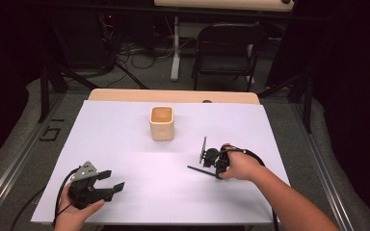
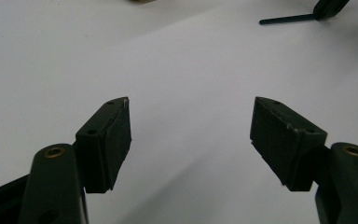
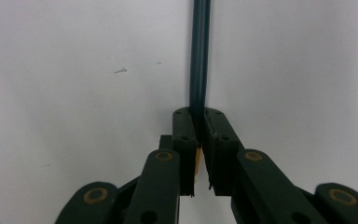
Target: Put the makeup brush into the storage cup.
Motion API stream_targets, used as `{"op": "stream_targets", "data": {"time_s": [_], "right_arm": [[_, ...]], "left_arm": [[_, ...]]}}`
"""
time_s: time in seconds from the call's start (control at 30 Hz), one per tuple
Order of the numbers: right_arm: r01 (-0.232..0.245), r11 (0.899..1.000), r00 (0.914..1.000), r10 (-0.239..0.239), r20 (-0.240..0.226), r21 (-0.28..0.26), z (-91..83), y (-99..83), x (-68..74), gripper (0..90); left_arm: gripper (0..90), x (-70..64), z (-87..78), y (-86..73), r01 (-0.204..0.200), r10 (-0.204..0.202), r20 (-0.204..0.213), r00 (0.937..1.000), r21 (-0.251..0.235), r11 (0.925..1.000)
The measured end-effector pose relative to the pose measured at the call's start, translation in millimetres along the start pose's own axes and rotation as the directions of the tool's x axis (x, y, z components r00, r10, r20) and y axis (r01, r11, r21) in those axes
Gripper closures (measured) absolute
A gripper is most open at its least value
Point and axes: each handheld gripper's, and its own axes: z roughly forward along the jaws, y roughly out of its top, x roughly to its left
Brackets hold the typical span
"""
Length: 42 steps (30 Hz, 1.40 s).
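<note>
Jaws of both tools are seen in different states: those of the left gripper are spread wide with nothing between them, while those of the right gripper are pressed together on a thin dark pencil.

By size, the white table sheet is met first, laid over a wooden tabletop. A beige square cup is set upright on the sheet toward its far middle, well apart from both tools.

At the near left corner the left gripper is held low over the sheet, its pads empty above bare white surface.

At the right the right gripper is held close to the sheet, and the pencil is seen jutting from it toward the left, its free end just above or on the sheet; which cannot be told.
</note>
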Motion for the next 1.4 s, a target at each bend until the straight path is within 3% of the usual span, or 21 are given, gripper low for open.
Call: {"op": "stream_targets", "data": {"time_s": [0.97, 1.2, 1.4], "right_arm": [[0.0, 1.0, 1.0, 0.0, -0.001, 0.006, 0.4, 0.5, 1.8, 84.1], [0.006, 1.0, 1.0, -0.006, -0.003, -0.004, -5.8, -1.3, 3.4, 84.1], [0.02, 1.0, 0.9998, -0.02, 0.004, 0.008, -16.2, -2.1, 4.4, 84.2]], "left_arm": [[29.5, -0.2, 0.2, 0.1, -0.003, 0.003, 0.001, 1.0, 0.001, 1.0], [29.5, -0.6, 0.6, 0.7, -0.008, 0.008, -0.002, 1.0, 0.003, 1.0], [29.5, -4.1, 2.7, 2.9, -0.037, 0.037, -0.023, 0.9991, 0.01, 0.9993]]}}
